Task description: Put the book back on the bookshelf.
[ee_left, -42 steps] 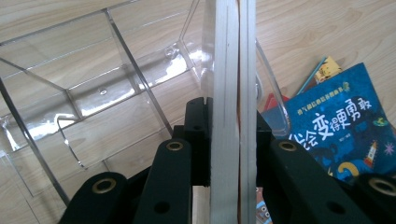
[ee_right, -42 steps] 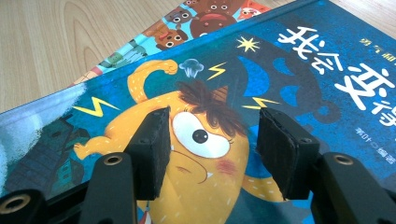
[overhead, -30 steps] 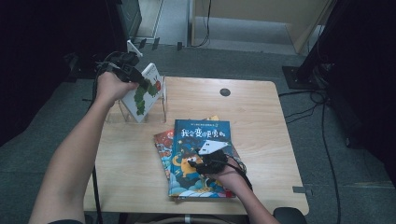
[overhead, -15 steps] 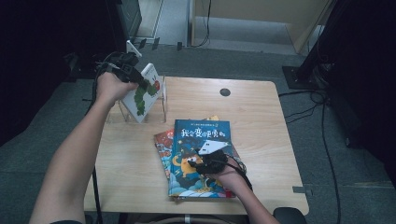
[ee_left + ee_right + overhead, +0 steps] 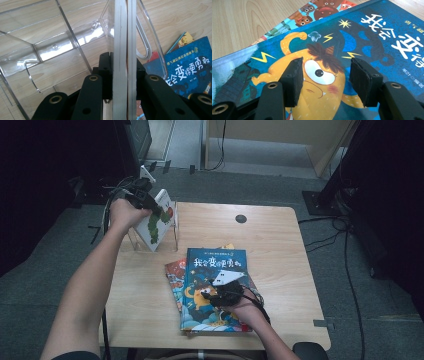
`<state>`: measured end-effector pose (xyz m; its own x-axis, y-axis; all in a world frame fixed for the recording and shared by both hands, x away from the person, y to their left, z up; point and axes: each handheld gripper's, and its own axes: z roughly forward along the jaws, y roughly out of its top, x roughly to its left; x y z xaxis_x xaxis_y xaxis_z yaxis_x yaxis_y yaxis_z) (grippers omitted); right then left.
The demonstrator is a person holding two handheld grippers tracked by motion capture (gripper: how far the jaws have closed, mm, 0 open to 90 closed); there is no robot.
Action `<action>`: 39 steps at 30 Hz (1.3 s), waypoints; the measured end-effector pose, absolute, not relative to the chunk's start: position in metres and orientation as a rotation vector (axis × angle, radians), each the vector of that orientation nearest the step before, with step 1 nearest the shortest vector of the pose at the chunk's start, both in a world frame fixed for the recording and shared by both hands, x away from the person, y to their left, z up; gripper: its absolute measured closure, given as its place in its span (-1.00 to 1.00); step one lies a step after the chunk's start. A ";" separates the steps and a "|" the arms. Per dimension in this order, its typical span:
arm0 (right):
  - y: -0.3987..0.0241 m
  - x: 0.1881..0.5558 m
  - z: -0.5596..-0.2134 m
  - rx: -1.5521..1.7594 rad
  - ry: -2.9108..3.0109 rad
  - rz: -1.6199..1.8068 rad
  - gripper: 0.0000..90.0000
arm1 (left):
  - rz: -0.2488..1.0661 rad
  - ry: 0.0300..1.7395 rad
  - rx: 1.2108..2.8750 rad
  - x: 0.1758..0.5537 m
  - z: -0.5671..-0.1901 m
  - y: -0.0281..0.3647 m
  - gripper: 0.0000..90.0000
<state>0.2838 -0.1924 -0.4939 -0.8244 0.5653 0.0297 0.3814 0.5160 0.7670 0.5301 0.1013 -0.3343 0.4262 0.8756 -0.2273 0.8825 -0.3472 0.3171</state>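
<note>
Your left tongs (image 5: 123,82) are clamped on the edge of a white book (image 5: 123,50), holding it upright in the clear rack (image 5: 50,52) at the far left of the table (image 5: 280,227). In the high view the left tongs (image 5: 145,200) sit on the book's (image 5: 159,220) top edge, over the rack (image 5: 170,237).

Your right tongs (image 5: 325,77) stand open with nothing between the pads, poised just above the blue book (image 5: 362,45). That book (image 5: 215,265) tops a stack at the near centre, over a red book (image 5: 172,272); right tongs (image 5: 220,292) rest over its cover.
</note>
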 end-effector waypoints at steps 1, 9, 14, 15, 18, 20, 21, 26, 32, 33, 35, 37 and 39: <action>-0.192 0.284 -0.494 0.805 2.534 1.199 -0.01 | -0.027 1.498 2.298 0.530 -0.335 0.101 0.72; -0.193 0.284 -0.494 0.809 2.538 1.200 -0.02 | -0.035 1.512 2.312 0.530 -0.345 0.097 0.69; -0.193 0.284 -0.494 0.806 2.536 1.201 -0.02 | -0.037 1.510 2.297 0.531 -0.350 0.099 0.70; -0.193 0.284 -0.494 0.806 2.536 1.201 -0.02 | -0.035 1.508 2.298 0.531 -0.350 0.099 0.70; -0.193 0.284 -0.494 0.806 2.536 1.201 -0.02 | -0.039 1.510 2.298 0.531 -0.351 0.099 0.69; -0.193 0.284 -0.494 0.805 2.536 1.201 -0.02 | -0.037 1.512 2.299 0.531 -0.353 0.099 0.69; -0.193 0.284 -0.494 0.805 2.536 1.201 -0.02 | -0.042 1.510 2.303 0.531 -0.353 0.099 0.69; -0.193 0.284 -0.494 0.806 2.537 1.200 -0.02 | -0.036 1.509 2.319 0.531 -0.357 0.097 0.69; -0.193 0.284 -0.494 0.807 2.538 1.200 -0.02 | -0.029 1.505 2.318 0.530 -0.358 0.097 0.69; -0.193 0.284 -0.494 0.807 2.538 1.200 -0.02 | -0.026 1.504 2.320 0.530 -0.359 0.097 0.69; -0.193 0.284 -0.494 0.806 2.537 1.200 -0.02 | -0.030 1.505 2.317 0.530 -0.360 0.097 0.69; -0.193 0.284 -0.494 0.807 2.538 1.200 -0.02 | -0.035 1.508 2.313 0.529 -0.361 0.098 0.69; -0.193 0.284 -0.494 0.806 2.537 1.200 -0.02 | -0.036 1.506 2.314 0.529 -0.363 0.098 0.69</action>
<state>0.2841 -0.1926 -0.4938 -0.8250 0.5642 0.0334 0.3839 0.5160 0.7658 0.5293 0.0979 -0.3632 0.4257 0.8769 -0.2233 0.8865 -0.3547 0.2972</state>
